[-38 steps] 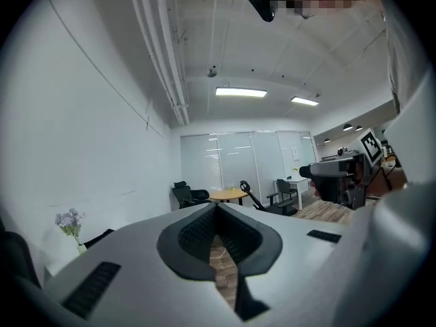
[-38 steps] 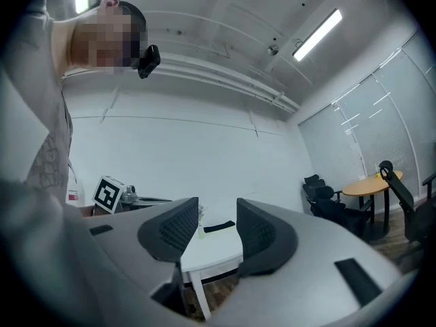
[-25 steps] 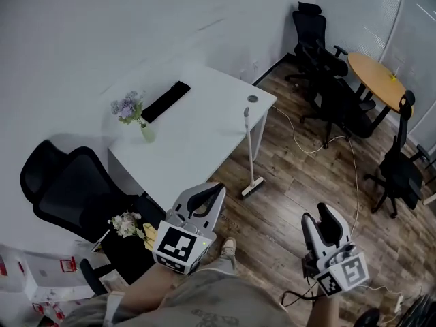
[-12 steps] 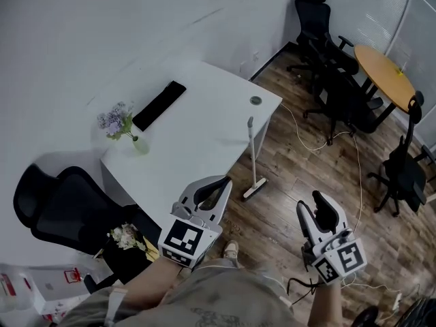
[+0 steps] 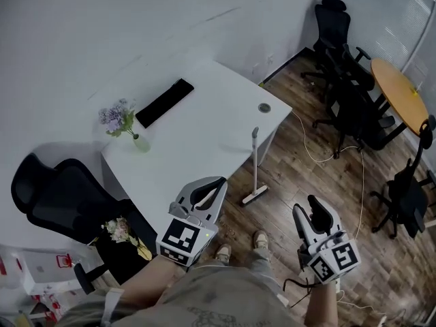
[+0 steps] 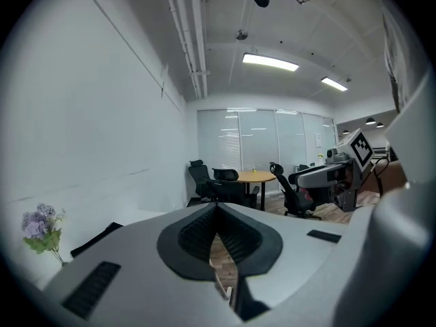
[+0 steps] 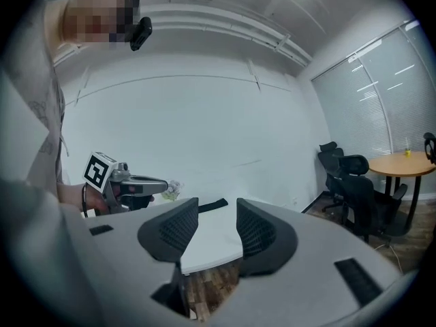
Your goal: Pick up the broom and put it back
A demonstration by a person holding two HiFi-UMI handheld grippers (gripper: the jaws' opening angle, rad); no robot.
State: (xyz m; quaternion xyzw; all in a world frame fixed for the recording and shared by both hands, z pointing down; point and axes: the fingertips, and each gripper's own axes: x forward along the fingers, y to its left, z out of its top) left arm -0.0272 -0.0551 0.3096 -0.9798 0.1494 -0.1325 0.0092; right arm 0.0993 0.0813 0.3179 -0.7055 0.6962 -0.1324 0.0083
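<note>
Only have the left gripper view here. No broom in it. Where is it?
Observer: In the head view the broom stands upright beside the desk, near its far corner, brush on the floor, ahead of both grippers.
Operator: Is the right one ready to grab?
Observer: Yes, the right gripper has its jaws apart with nothing between them.
Operator: Anything on my left side?
Observer: A black chair sits at the desk's near end, to the person's left.
</note>
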